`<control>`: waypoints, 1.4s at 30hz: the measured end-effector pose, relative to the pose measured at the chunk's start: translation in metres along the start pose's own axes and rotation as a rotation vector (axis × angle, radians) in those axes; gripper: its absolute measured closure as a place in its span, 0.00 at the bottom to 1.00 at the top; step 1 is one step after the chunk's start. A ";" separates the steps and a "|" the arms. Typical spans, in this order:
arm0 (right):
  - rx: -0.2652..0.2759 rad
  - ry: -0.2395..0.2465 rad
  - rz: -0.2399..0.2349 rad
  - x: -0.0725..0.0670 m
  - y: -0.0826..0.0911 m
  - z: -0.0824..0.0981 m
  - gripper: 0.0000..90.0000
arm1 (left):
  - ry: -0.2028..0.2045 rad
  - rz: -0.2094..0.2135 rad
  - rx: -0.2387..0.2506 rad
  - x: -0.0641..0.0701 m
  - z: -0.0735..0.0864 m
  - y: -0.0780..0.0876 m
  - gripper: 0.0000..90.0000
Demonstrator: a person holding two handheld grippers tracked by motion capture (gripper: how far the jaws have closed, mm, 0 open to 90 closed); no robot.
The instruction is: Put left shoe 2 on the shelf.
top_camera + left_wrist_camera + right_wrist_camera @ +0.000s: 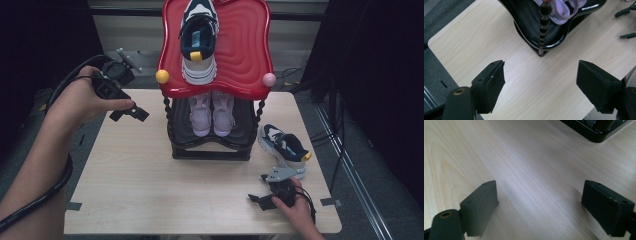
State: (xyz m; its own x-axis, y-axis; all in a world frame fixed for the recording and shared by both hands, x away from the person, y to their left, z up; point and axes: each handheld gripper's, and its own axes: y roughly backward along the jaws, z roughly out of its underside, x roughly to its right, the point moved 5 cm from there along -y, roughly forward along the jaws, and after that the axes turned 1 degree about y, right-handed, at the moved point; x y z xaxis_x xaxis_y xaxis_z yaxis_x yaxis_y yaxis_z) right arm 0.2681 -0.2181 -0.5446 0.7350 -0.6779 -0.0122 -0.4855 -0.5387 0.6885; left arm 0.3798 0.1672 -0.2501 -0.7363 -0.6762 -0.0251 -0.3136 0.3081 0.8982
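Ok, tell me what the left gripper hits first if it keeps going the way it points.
Probably the bare table: the left gripper, jaws open and empty, points down at the wood short of the black shoe rack.

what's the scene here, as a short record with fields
surface: light wood table
rack: two-tier shoe rack, red top shelf, black lower shelf
top shelf: one navy and white sneaker
lower shelf: pair of pale lilac shoes
on table: matching navy sneaker, right of rack
left gripper: jaws open, empty, left of rack
right gripper: jaws open, empty, near front edge
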 end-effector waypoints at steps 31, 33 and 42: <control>0.002 0.000 0.000 0.000 0.000 0.000 0.14 | 0.028 0.033 0.103 0.005 0.032 -0.065 0.25; 0.002 0.000 0.001 0.000 0.000 0.000 0.14 | 0.025 0.038 0.111 0.006 0.033 -0.070 0.25; 0.003 0.001 0.001 0.000 0.000 0.000 0.14 | 0.025 0.062 0.107 0.011 0.043 -0.095 0.25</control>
State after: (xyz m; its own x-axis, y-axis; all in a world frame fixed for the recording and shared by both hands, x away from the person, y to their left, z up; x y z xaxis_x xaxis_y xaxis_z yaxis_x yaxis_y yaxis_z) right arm 0.2683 -0.2179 -0.5448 0.7348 -0.6782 -0.0108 -0.4879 -0.5395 0.6862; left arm 0.3759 0.1593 -0.3545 -0.7415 -0.6698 0.0409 -0.3314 0.4185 0.8456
